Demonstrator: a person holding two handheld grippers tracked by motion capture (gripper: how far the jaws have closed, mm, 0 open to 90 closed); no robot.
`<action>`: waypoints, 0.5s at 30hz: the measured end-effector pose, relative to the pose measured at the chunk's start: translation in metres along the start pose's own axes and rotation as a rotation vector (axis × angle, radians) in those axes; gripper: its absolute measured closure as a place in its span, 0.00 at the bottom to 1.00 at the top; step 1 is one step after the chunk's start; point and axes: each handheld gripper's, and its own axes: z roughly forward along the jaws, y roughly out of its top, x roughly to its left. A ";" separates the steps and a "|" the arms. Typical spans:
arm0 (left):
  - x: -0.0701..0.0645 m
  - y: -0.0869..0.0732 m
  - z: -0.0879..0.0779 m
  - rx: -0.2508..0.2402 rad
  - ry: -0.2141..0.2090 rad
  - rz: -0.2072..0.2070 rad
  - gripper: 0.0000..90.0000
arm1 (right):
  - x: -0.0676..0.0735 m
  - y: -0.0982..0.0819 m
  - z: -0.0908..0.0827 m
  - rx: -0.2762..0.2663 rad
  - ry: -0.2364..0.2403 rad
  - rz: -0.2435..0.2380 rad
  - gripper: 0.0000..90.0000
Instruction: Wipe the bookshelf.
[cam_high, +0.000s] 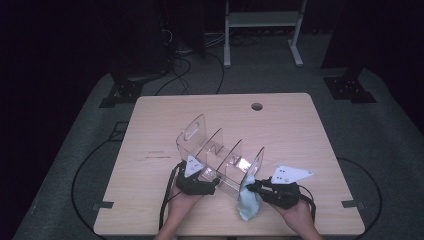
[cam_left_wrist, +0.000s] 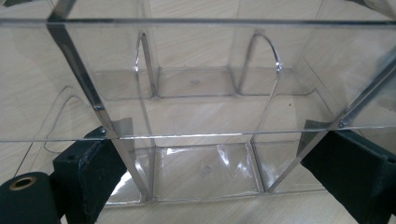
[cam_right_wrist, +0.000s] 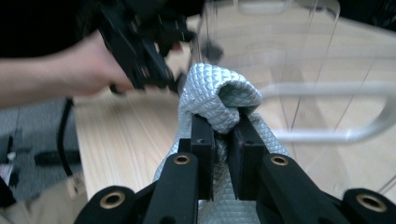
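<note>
**Two grippers at a clear divided rack**

Two black two-jaw grippers work at the near edge of a pale wooden table (cam_high: 150, 130). Nearest the person, the right gripper (cam_right_wrist: 220, 133) has its jaws clamped on a fold of pale blue-grey quilted cloth (cam_right_wrist: 219, 95); in the high view that cloth (cam_high: 248, 204) hangs just left of the right gripper (cam_high: 254, 186) and touches the near right end wall of a clear acrylic rack with upright dividers (cam_high: 220, 157). A grey three-cornered plate (cam_high: 290, 175) sits on top of this gripper.

Beside it, the left gripper (cam_high: 212, 186) holds the near long side of the rack. In the left gripper view its jaws stand wide, one at each lower corner, with the rack's front wall (cam_left_wrist: 196, 79) and two dividers between them; whether the pads press on the plastic I cannot tell.

Farther off, the rack stands slantwise on the table, its tall rounded end wall with a slot handle (cam_high: 192, 129) at the far left. A thin line of dark print (cam_high: 155, 156) lies on the tabletop left of the rack, too small to read. At the far edge is a round cable hole (cam_high: 257, 106).
</note>
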 end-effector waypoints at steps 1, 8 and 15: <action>0.000 0.000 0.000 0.000 0.000 0.000 0.09 | 0.001 0.003 -0.003 -0.011 -0.001 -0.005 0.90; 0.000 0.000 0.000 0.000 0.000 0.001 0.09 | -0.005 -0.011 0.008 0.038 0.009 0.019 0.90; 0.000 0.000 0.000 0.000 -0.002 -0.001 0.09 | -0.005 -0.009 0.006 0.026 0.018 0.030 0.90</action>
